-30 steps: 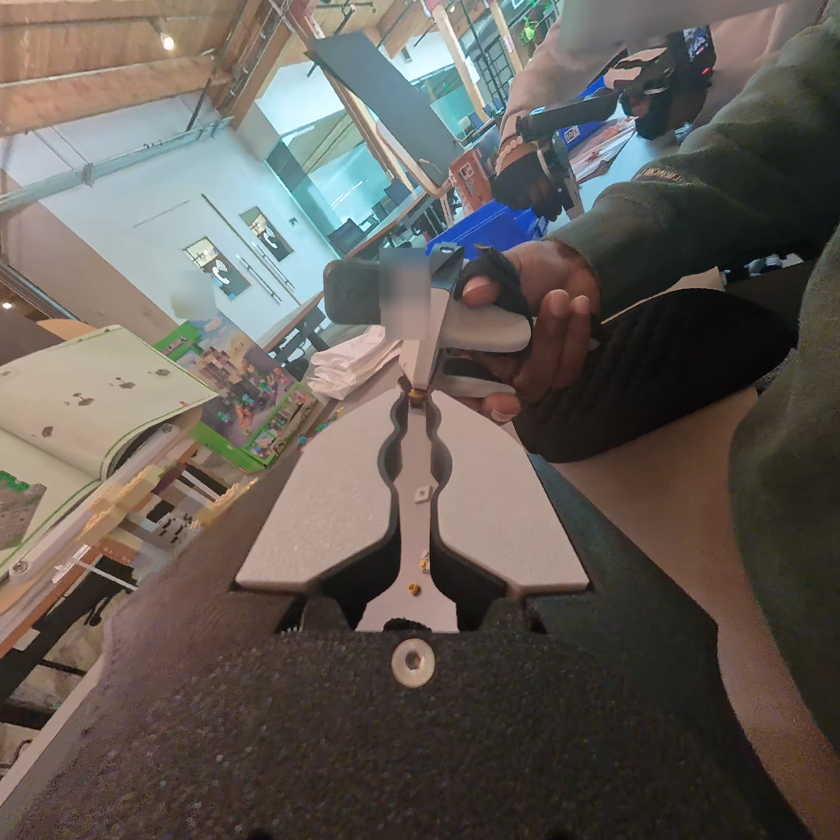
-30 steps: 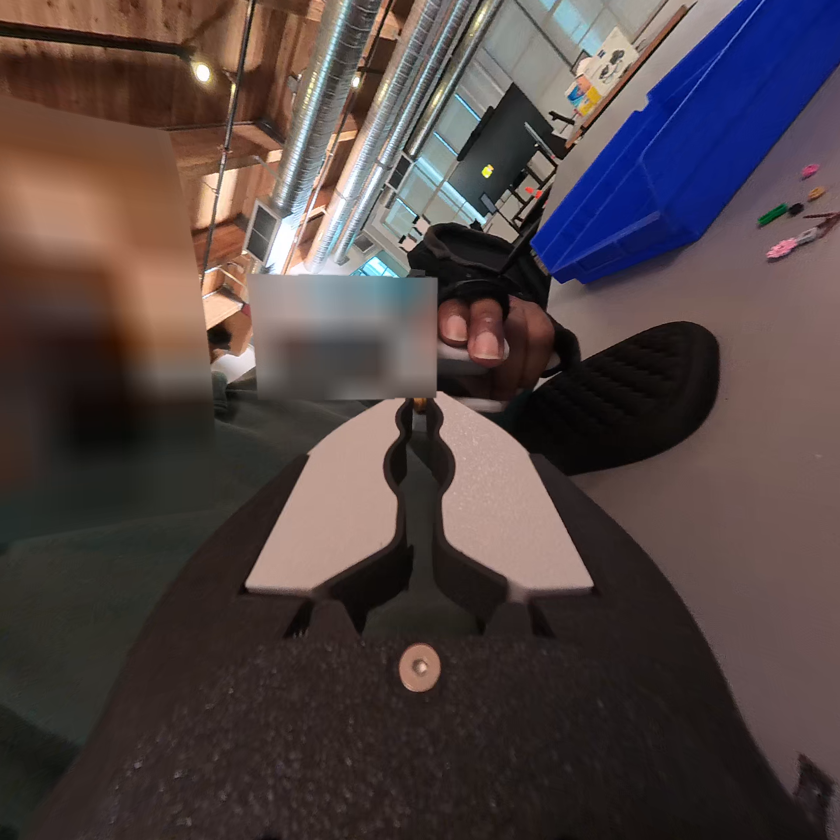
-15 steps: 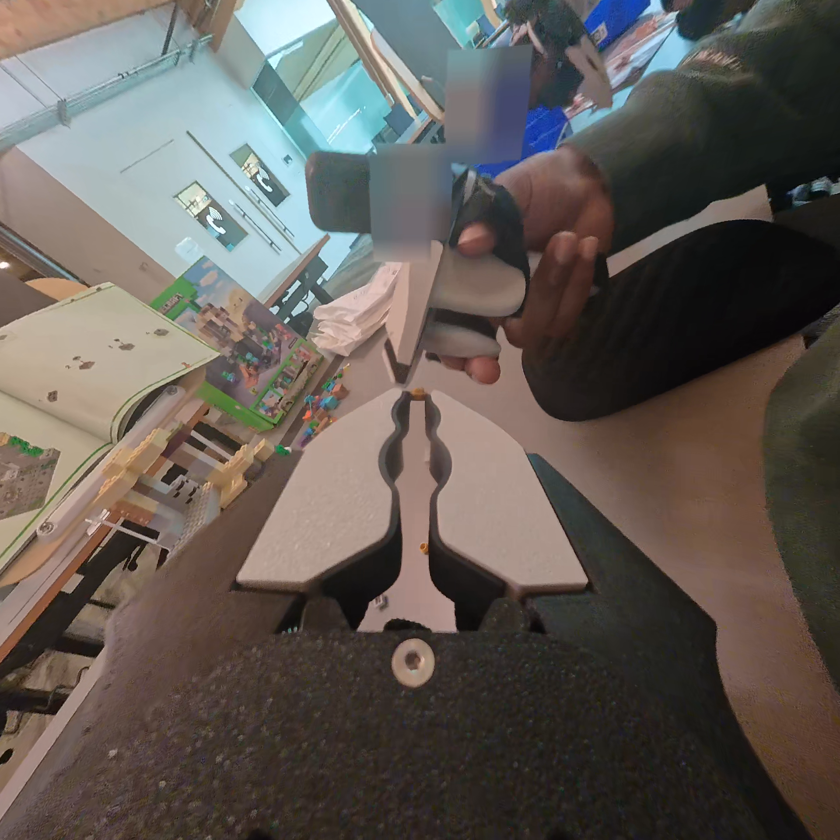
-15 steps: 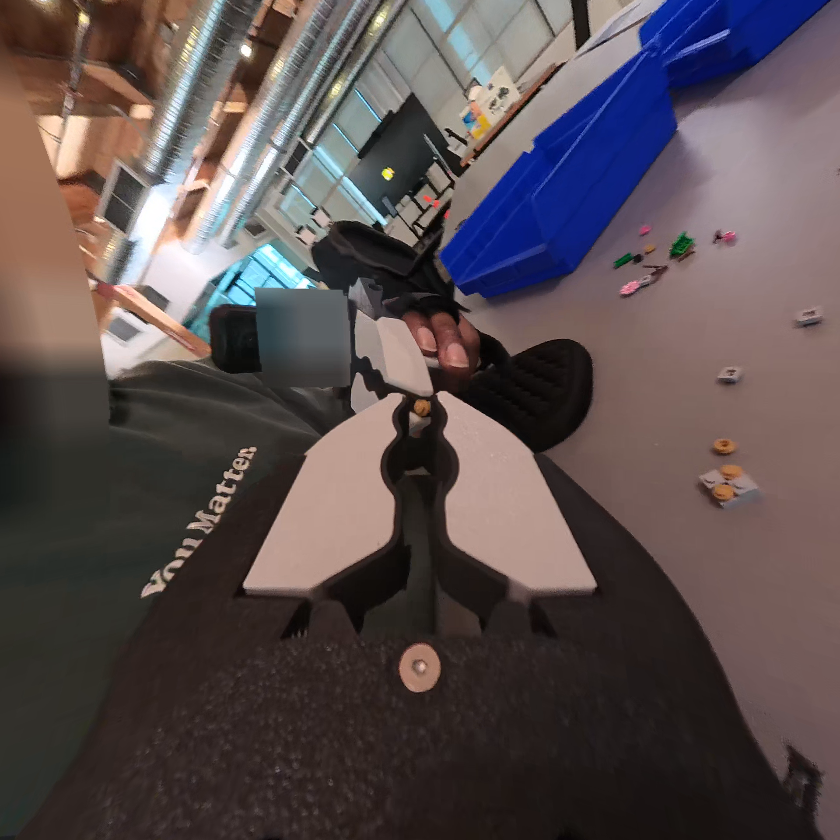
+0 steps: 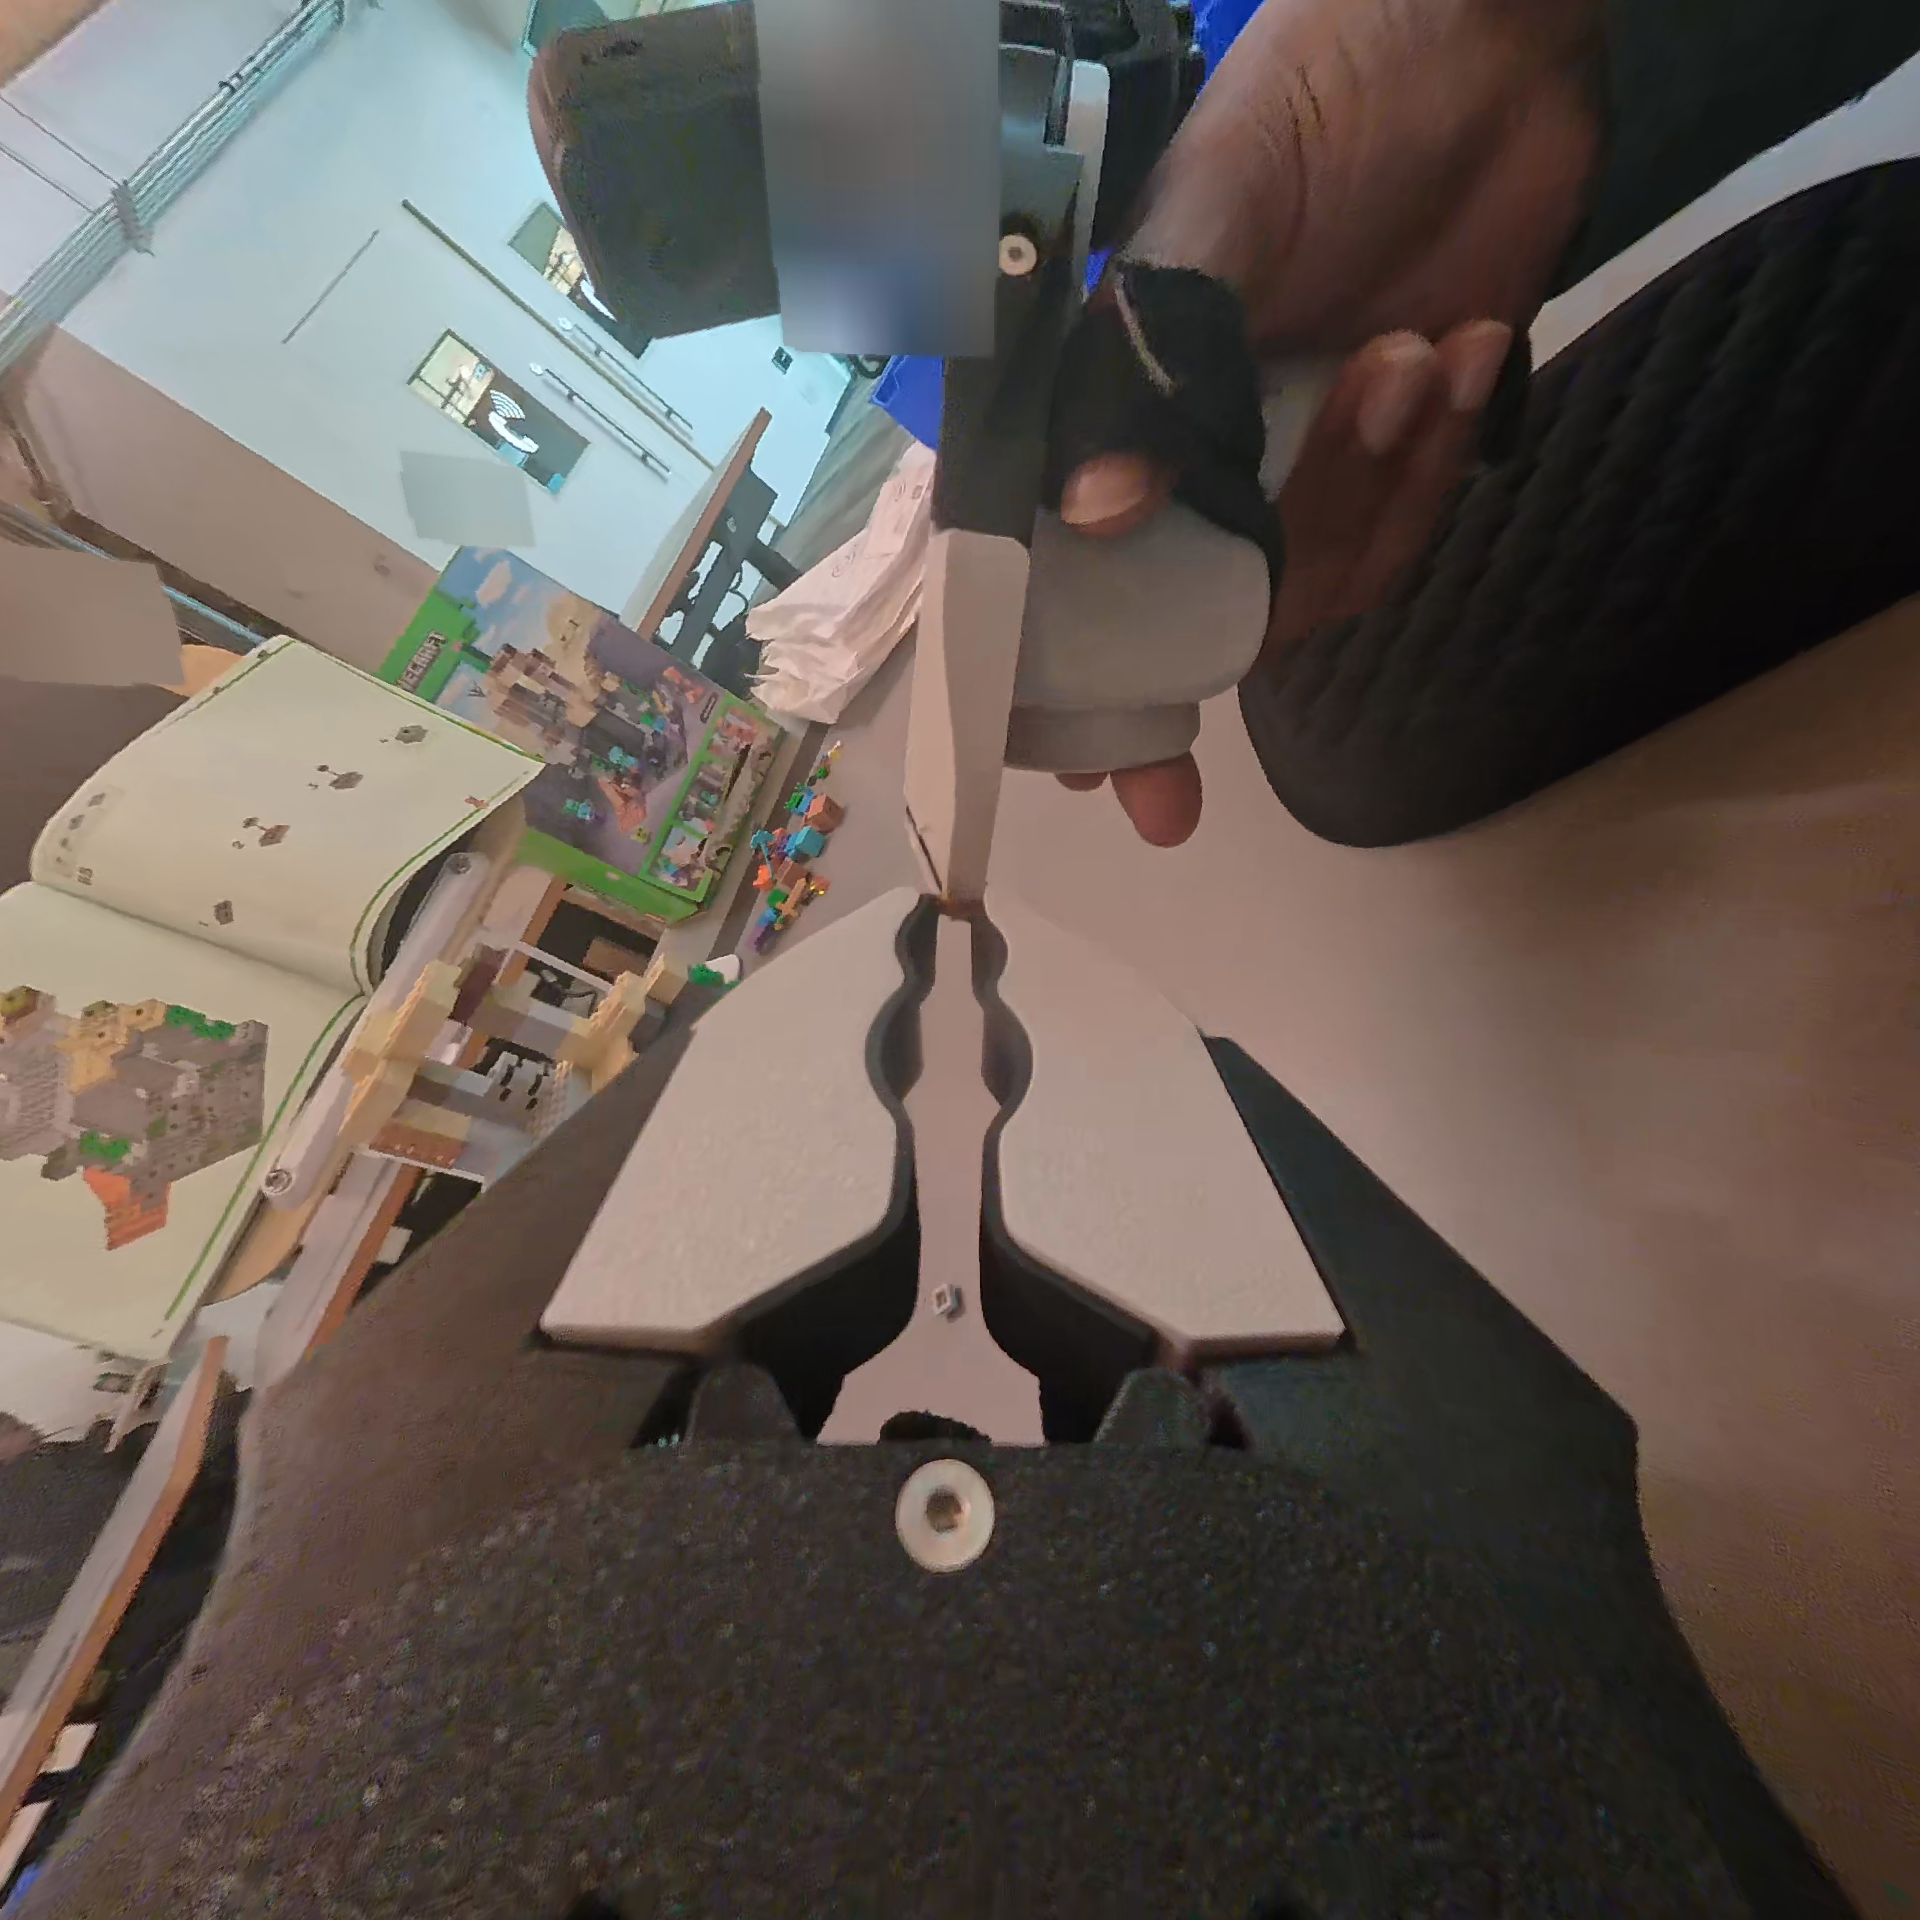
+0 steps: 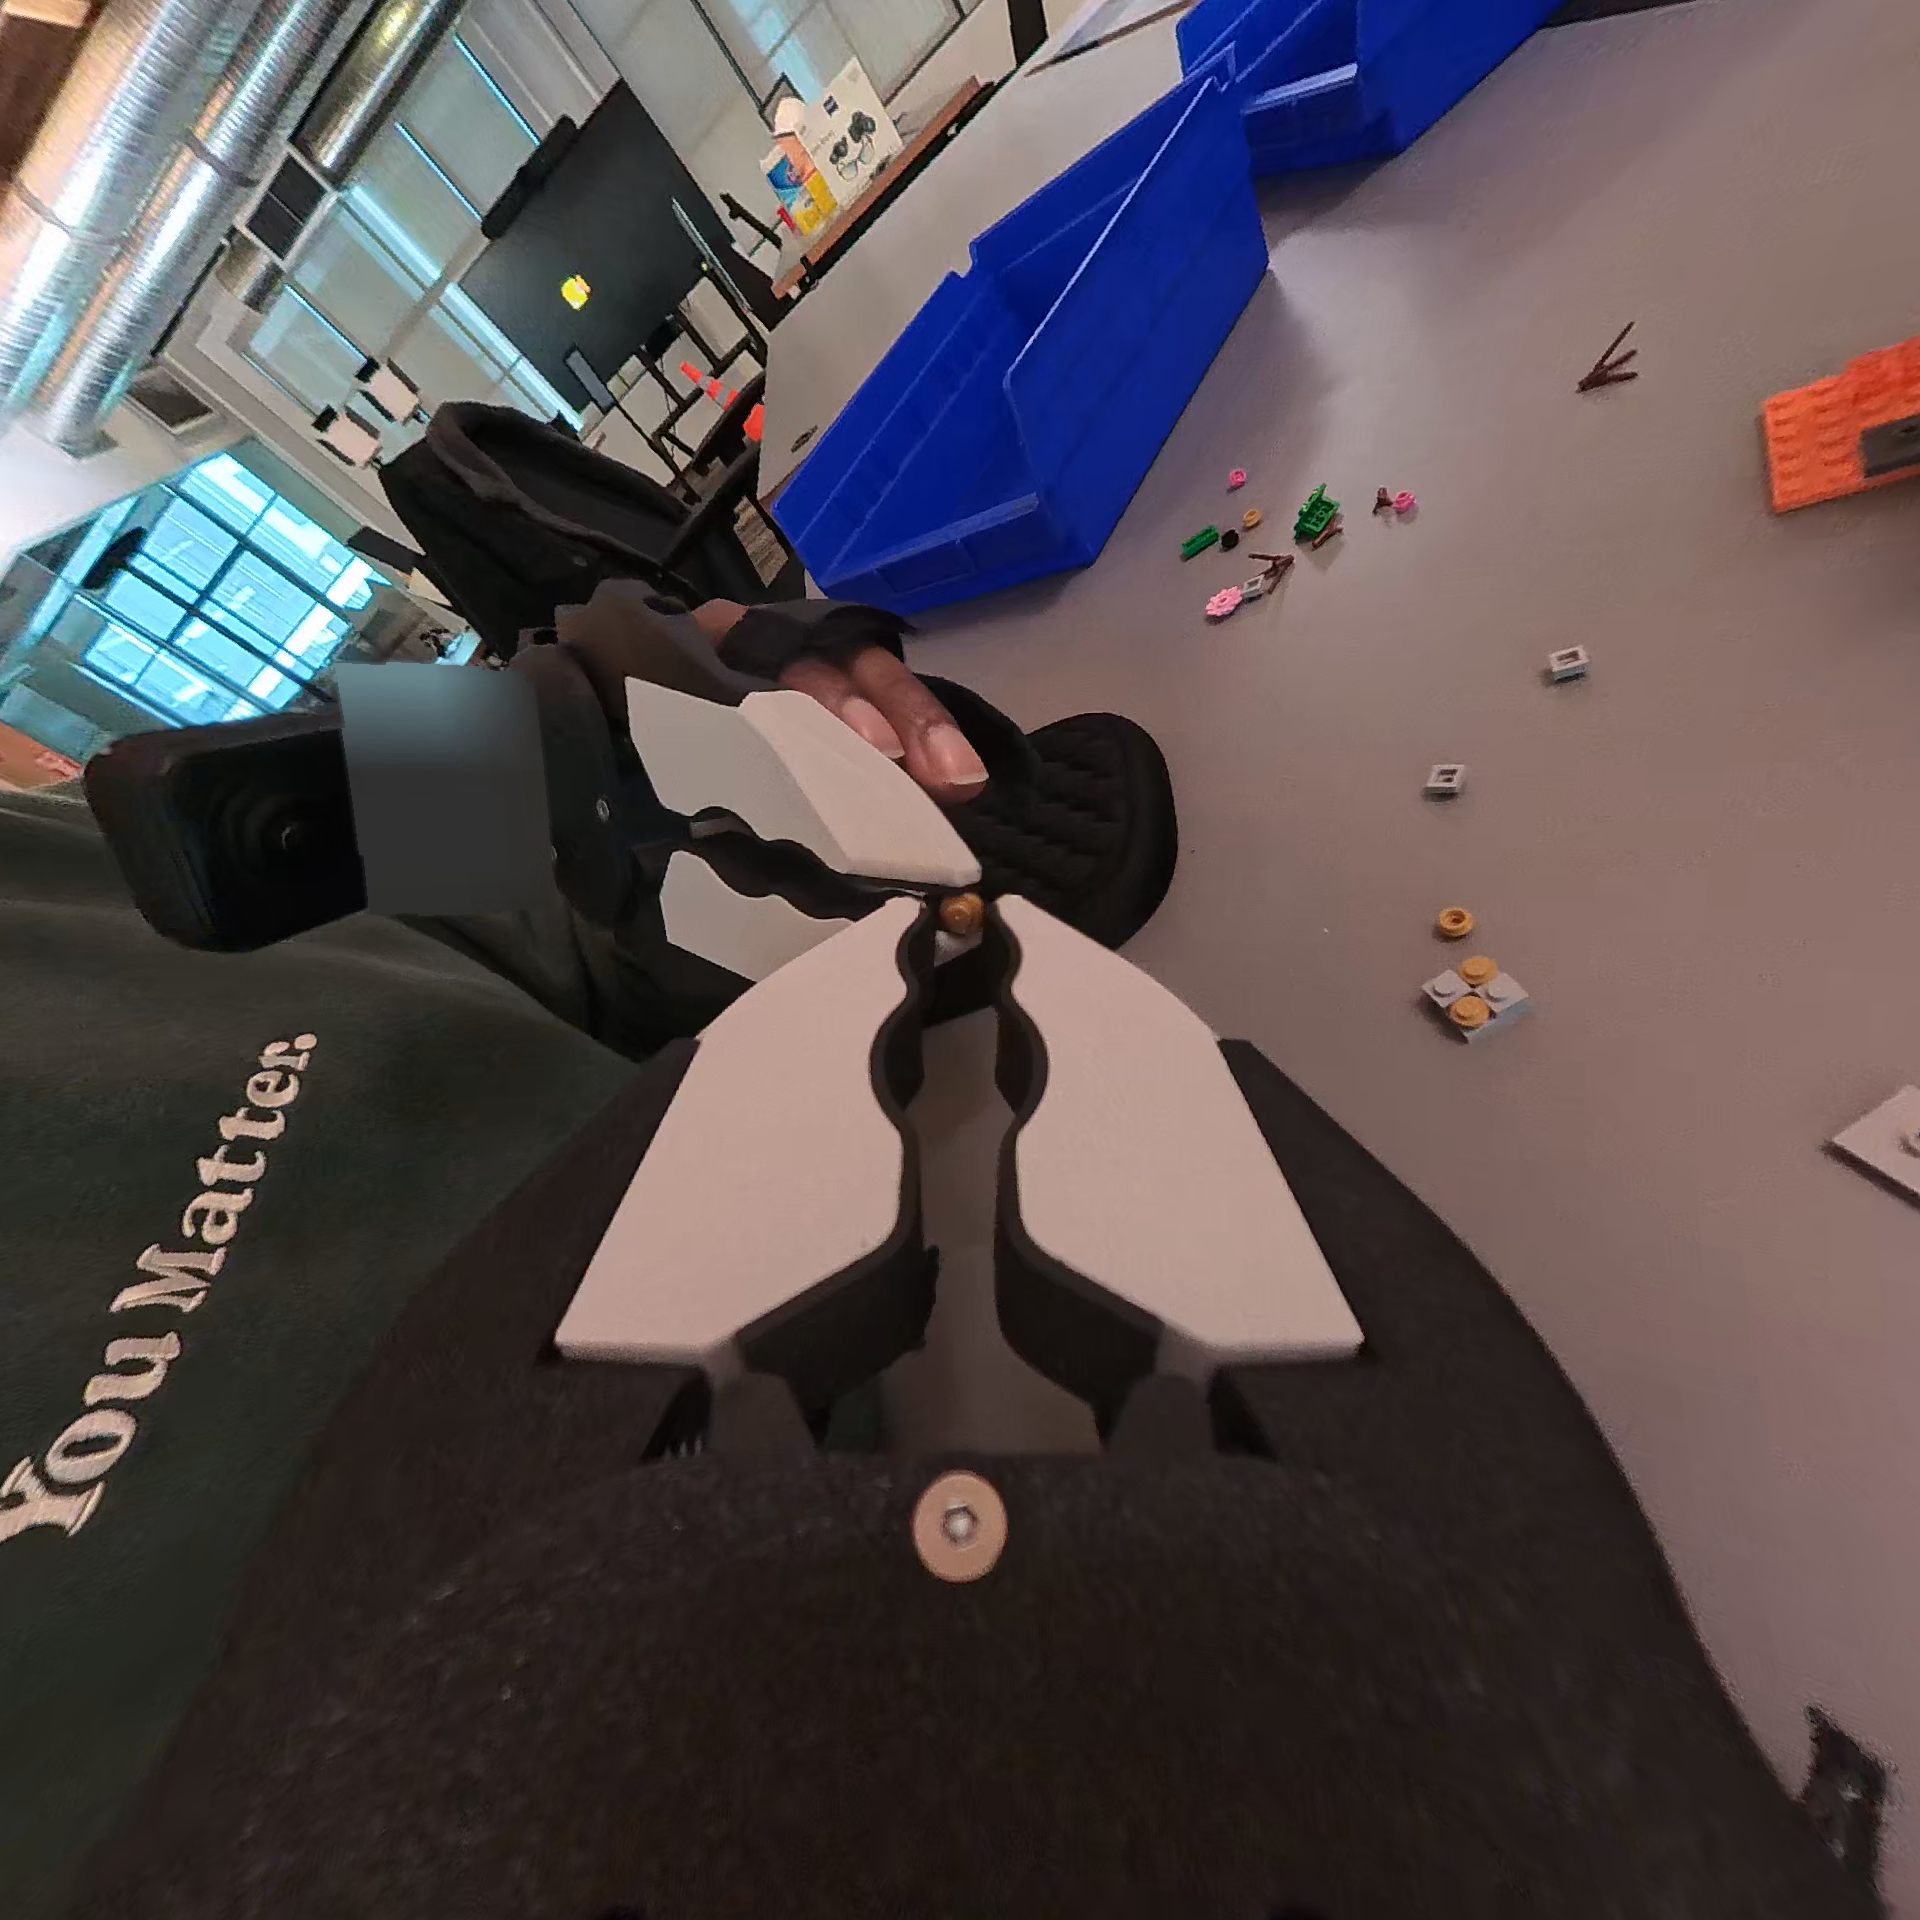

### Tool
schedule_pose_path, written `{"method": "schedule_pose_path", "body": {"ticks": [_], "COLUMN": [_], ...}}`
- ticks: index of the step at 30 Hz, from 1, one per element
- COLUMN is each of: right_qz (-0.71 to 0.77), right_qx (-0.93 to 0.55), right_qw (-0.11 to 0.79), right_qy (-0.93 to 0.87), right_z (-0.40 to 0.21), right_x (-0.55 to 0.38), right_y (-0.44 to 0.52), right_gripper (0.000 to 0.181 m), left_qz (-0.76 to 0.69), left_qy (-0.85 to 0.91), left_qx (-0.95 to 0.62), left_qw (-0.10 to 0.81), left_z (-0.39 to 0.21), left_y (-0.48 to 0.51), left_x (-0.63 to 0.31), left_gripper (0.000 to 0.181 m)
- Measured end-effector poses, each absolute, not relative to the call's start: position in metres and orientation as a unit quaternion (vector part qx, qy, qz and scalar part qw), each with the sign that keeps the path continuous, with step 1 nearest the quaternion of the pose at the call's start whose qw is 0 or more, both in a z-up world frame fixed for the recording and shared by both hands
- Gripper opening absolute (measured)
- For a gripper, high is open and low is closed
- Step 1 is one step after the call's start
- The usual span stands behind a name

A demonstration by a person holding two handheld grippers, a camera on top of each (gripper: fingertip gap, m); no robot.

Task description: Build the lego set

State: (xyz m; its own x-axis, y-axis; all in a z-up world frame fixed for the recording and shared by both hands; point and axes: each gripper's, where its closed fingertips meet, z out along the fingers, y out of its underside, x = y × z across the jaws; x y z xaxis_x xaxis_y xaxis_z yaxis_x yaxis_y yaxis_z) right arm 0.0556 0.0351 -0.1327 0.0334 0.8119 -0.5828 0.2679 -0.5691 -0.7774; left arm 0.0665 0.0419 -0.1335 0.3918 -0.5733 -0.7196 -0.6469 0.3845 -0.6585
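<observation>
My left gripper (image 5: pixel 952 906) is shut on a small tan round piece (image 5: pixel 961 908) at its very tips. My right gripper (image 6: pixel 961 916) is shut, with a small light-grey piece (image 6: pixel 948 941) just behind its tips. The two grippers meet tip to tip above the grey table. In the right wrist view the tan round piece (image 6: pixel 961 912) sits right at the meeting point, against the grey piece. The right gripper's fingers (image 5: pixel 961 727) come down from above in the left wrist view. The left gripper's fingers (image 6: pixel 810 769) come in from the left in the right wrist view.
A grey plate with two tan studs (image 6: pixel 1475 1003), a loose tan stud (image 6: pixel 1455 922) and several small pieces lie on the table. Blue bins (image 6: pixel 1039 364) and an orange plate (image 6: pixel 1849 436) are farther off. An open instruction booklet (image 5: pixel 208 935), the set's box (image 5: pixel 623 748) and a tan partial build (image 5: pixel 488 1060) are at the left. Less than 4 cm separates the two grippers' tips. Both grippers' tips are roughly 15 centimeters from the loose tan stud (image 6: pixel 1455 922).
A second ago the tips touched, half a second ago they were slightly apart, and now they meet again. Both views have tilted down toward the table.
</observation>
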Motion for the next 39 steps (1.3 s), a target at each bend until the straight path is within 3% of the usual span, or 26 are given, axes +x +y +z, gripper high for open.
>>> {"method": "schedule_pose_path", "body": {"ticks": [13, 31, 39], "right_qz": [0.556, 0.501, 0.379], "right_qx": [-0.693, -0.682, -0.685], "right_qw": [0.250, 0.284, 0.269], "right_qy": [-0.384, -0.451, -0.561], "right_z": [-0.140, -0.148, -0.173], "right_x": [0.054, 0.062, 0.073], "right_y": [0.040, 0.050, 0.079], "right_gripper": [0.008, 0.006, 0.007], "left_qz": [0.108, 0.000, -0.105], "left_qy": [0.570, 0.546, 0.541], "left_qx": [-0.540, -0.577, -0.695], "left_qw": [0.610, 0.607, 0.462], "left_z": [-0.141, -0.147, -0.195], "left_y": [0.047, 0.049, 0.078], "left_x": [0.064, 0.061, 0.036], "left_gripper": [0.005, 0.006, 0.018]}}
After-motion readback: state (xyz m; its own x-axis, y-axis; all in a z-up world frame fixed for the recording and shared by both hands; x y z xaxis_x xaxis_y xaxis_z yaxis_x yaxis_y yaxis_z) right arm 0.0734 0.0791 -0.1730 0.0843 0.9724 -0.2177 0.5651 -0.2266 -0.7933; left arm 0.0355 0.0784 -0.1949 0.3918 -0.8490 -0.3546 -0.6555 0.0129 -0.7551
